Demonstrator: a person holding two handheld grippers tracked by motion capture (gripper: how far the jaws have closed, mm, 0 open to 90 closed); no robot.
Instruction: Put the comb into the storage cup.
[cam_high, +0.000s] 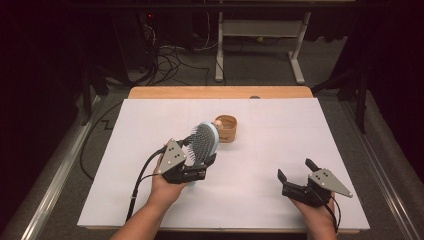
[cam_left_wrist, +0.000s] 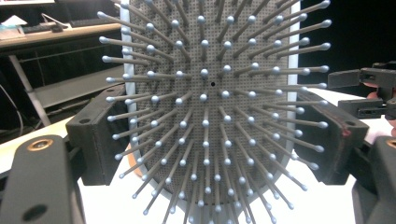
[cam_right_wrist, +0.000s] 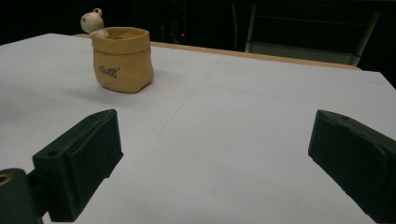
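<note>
A light blue hairbrush (cam_high: 206, 140) with a grey pad of ball-tipped bristles (cam_left_wrist: 210, 107) stands upright above the white table. My left gripper (cam_high: 199, 154) is shut on it, with the black jaws pressing the brush's two edges (cam_left_wrist: 217, 135). Just behind the brush sits a small tan pot (cam_high: 228, 129) with a little bear figure (cam_right_wrist: 92, 21) at its rim. My right gripper (cam_high: 296, 169) rests low at the front right, open, with nothing between its jaws (cam_right_wrist: 215, 154). It points toward the pot (cam_right_wrist: 122, 60), which is well ahead and to its left. The right gripper also appears far off in the left gripper view (cam_left_wrist: 369, 88).
A white sheet (cam_high: 280, 135) covers the wooden table, whose bare far edge (cam_high: 220, 92) shows at the back. Behind it stand a white desk frame (cam_high: 260, 45) and tangled cables (cam_high: 170, 60) on the dark floor.
</note>
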